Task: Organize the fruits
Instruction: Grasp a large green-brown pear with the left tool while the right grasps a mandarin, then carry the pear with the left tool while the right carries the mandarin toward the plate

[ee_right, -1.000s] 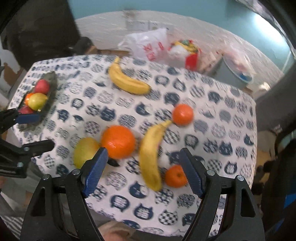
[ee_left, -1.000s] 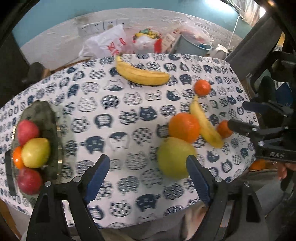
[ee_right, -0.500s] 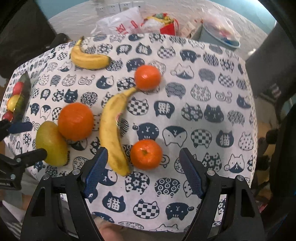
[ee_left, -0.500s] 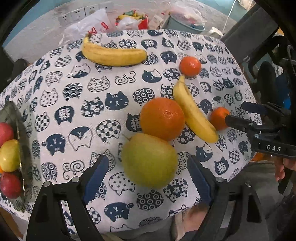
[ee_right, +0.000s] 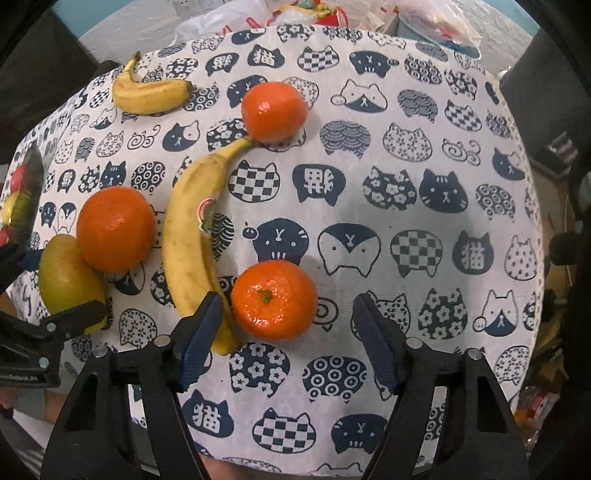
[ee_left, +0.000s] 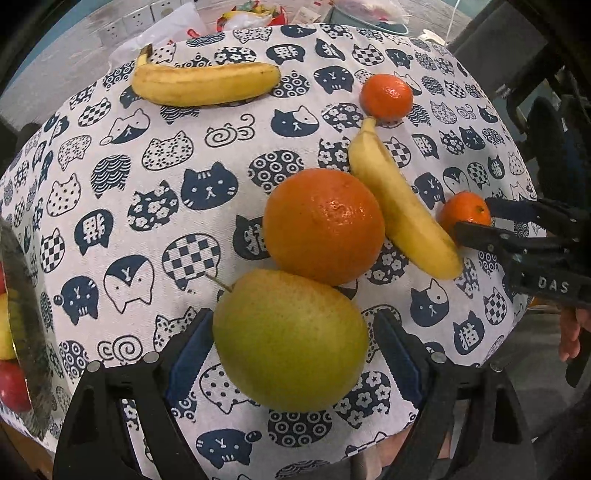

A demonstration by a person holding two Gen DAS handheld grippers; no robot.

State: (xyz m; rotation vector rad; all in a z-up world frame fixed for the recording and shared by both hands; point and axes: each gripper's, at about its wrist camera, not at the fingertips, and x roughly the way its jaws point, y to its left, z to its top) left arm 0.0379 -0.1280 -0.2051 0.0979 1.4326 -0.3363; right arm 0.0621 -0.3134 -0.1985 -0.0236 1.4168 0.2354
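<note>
My left gripper [ee_left: 291, 354] is open, its blue pads on either side of a green-yellow pear [ee_left: 290, 339] on the cat-print tablecloth [ee_left: 155, 177]. A big orange [ee_left: 323, 225] touches the pear's far side, with a banana [ee_left: 399, 210] right of it. My right gripper [ee_right: 286, 339] is open around a small mandarin [ee_right: 273, 299], its left pad close to the banana [ee_right: 188, 236]. A second mandarin [ee_right: 273, 110] and a second banana [ee_right: 149, 94] lie farther back. A dark fruit plate [ee_left: 26, 325] with apples stands at the far left.
Plastic bags and packets [ee_left: 243, 16] sit behind the table against a wall with sockets [ee_left: 144, 16]. The table's front edge lies just under both grippers. A dark chair [ee_right: 554, 110] stands at the right.
Both grippers have moved forward and down. The left one now has the pear between its pads; the right one has the near mandarin between its pads. Both stay open.
</note>
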